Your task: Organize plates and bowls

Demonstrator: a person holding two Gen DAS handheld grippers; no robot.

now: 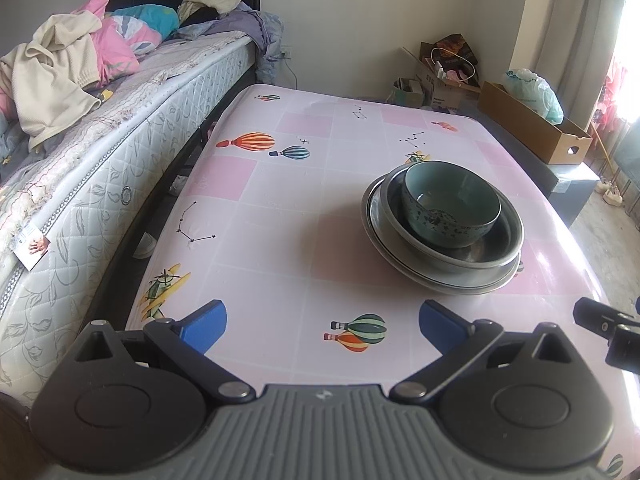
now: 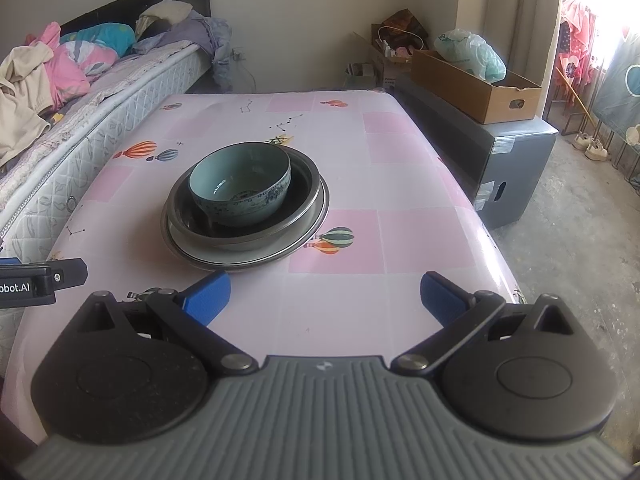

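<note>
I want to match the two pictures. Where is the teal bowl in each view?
Left wrist: the teal bowl is right of centre, stacked in the metal bowl.
Right wrist: the teal bowl is left of centre, in the same stack.
Shared landmark: the balloon print on the tablecloth, near the stack's front edge.

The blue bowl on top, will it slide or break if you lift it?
The blue bowl looks glazed and shiny, so it is probably slippery to pinch. It seems to be ceramic, so likely heavy for its size and breakable. It sits loose in the metal bowl, so a push may make it skate.
</note>
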